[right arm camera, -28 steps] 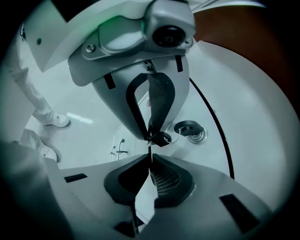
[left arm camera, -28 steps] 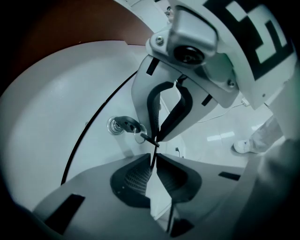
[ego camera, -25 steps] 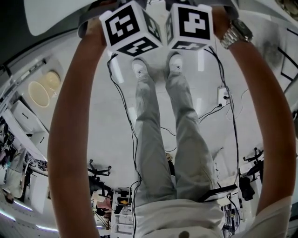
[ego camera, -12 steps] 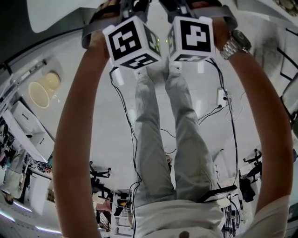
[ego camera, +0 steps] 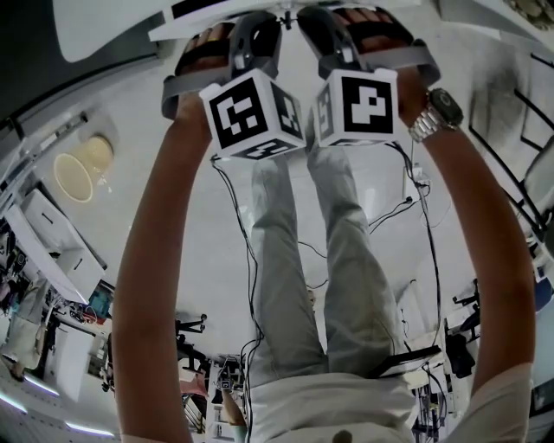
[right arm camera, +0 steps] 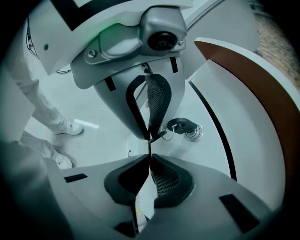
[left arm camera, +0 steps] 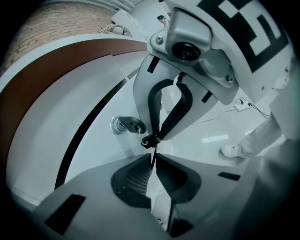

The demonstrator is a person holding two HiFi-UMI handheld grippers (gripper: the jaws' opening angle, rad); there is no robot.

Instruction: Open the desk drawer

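Observation:
The white drawer front (left arm camera: pixel 96 150) carries a lock (left arm camera: pixel 118 125) with a dark key (right arm camera: pixel 182 125) in it. A wire ring (right arm camera: pixel 169 130) hangs from that key. My two grippers meet tip to tip just below the lock. The left gripper (left arm camera: pixel 152 157) and the right gripper (right arm camera: pixel 150 157) are both shut on a thin dark key (right arm camera: pixel 157 136) that hangs from the ring. In the head view both grippers sit side by side at the top, left gripper (ego camera: pixel 275 16) and right gripper (ego camera: pixel 299 16), against the drawer (ego camera: pixel 186 22). Their fingertips are mostly hidden there.
The brown desktop (left arm camera: pixel 56 70) runs above the drawer, with a dark gap (left arm camera: pixel 82 138) beside the front. Below me are my legs (ego camera: pixel 286 260), cables and a power strip (ego camera: pixel 415 177) on the pale floor. Round beige objects (ego camera: pixel 74 173) lie at the left.
Both grippers have moved together toward my body, down the head view. The white drawer front has come into view behind them at the top. Both jaws stay shut.

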